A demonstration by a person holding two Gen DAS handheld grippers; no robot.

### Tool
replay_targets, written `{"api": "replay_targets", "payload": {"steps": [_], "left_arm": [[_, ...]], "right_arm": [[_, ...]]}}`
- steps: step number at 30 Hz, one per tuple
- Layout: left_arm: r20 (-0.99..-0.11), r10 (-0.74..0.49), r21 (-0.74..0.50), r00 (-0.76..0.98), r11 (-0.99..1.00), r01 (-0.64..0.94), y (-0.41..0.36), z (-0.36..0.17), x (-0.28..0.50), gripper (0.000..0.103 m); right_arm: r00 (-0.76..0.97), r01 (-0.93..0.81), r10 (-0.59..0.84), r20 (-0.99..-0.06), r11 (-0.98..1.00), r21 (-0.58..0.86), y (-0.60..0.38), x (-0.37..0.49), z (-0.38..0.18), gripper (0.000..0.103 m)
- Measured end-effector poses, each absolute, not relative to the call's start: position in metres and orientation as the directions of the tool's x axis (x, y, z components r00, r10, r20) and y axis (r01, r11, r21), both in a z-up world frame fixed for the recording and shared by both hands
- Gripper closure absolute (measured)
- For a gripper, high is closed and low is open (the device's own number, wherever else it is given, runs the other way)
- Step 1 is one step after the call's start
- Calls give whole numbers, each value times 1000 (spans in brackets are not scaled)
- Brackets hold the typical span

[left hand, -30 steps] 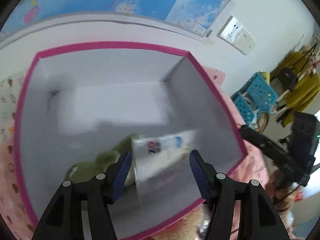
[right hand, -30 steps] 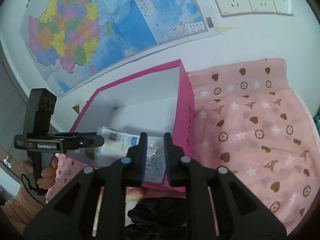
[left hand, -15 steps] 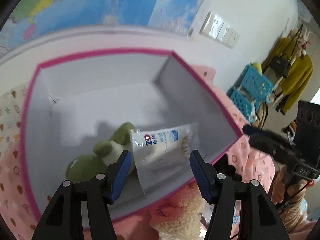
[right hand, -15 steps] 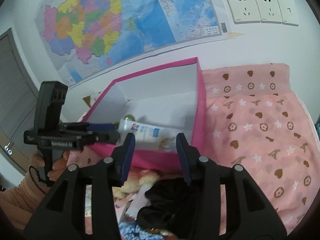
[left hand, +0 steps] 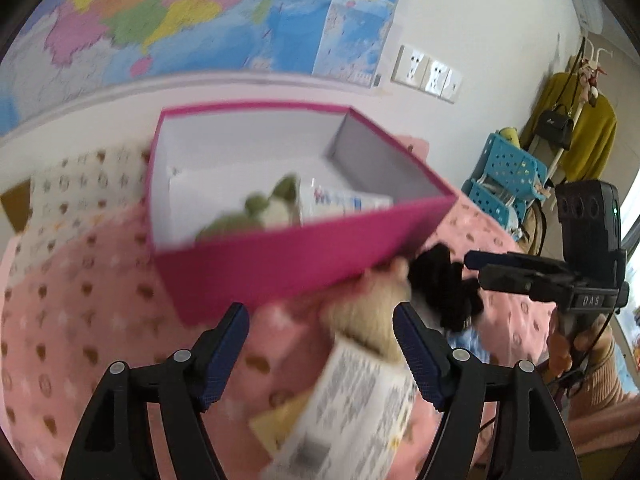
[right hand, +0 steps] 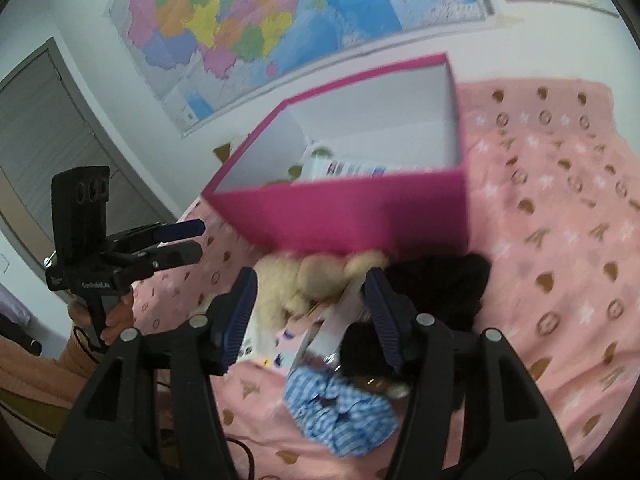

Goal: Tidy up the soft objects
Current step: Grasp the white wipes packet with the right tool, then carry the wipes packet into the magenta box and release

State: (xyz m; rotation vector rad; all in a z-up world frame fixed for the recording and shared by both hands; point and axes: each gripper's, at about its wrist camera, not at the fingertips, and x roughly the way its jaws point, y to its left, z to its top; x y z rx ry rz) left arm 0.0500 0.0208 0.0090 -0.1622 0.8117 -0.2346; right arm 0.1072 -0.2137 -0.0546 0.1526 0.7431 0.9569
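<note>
Centrally, a pink cardboard box (right hand: 360, 216) with matte white walls is seen, holding a green plush (left hand: 256, 216) and a glossy white packet (left hand: 344, 204). Below it, a fuzzy cream plush (right hand: 320, 280), black fabric (right hand: 452, 284) and blue gingham cloth (right hand: 340, 412) are piled on pink bedding (right hand: 560, 240). Left gripper (left hand: 320, 348) and right gripper (right hand: 310, 312): jaws just widened, nothing clamped.

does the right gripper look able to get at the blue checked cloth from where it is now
Probably yes. The right gripper is empty, its jaws having just been opening, and the blue checked cloth lies uncovered on the pink sheet just below it. The black fabric and cream plush toy sit beside the cloth, not over it.
</note>
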Motion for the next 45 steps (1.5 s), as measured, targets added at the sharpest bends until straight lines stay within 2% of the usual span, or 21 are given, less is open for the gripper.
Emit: {"api": "replay_targets", "payload": {"steps": [10, 16, 22, 26, 29, 32, 33, 38, 42, 45], "left_arm": [[-759, -236, -275, 607, 961, 29, 33, -33, 7, 27], [-768, -318, -386, 556, 923, -4, 41, -52, -12, 27], [-767, -372, -421, 523, 906, 27, 34, -62, -18, 29], [-774, -368, -410, 515, 912, 36, 27, -64, -14, 41], [-772, -364, -414, 521, 910, 23, 31, -64, -14, 50], [-763, -370, -431, 530, 902, 10, 36, -63, -18, 57], [-761, -368, -431, 534, 902, 8, 37, -62, -19, 60], [-750, -365, -434, 552, 901, 8, 41, -53, -23, 64], [-720, -406, -486, 563, 874, 9, 54, -42, -23, 66], [-715, -383, -453, 585, 891, 29, 56, -26, -21, 66]], "right_arm": [[217, -759, 794, -568, 503, 413, -163, 82, -76, 45], [212, -758, 761, -613, 524, 388, -139, 86, -94, 45], [215, -771, 755, -619, 521, 367, -127, 83, -97, 45], [216, -785, 747, -629, 516, 343, -124, 77, -97, 45], [217, -789, 741, -636, 516, 333, -123, 73, -99, 53], [221, -783, 738, -637, 524, 336, -124, 73, -99, 70], [222, -781, 739, -636, 526, 338, -125, 73, -100, 70], [219, -786, 753, -620, 513, 345, -129, 67, -94, 72], [220, -791, 770, -598, 500, 352, -132, 64, -84, 75], [231, -797, 785, -574, 491, 351, -133, 63, -72, 75]]}}
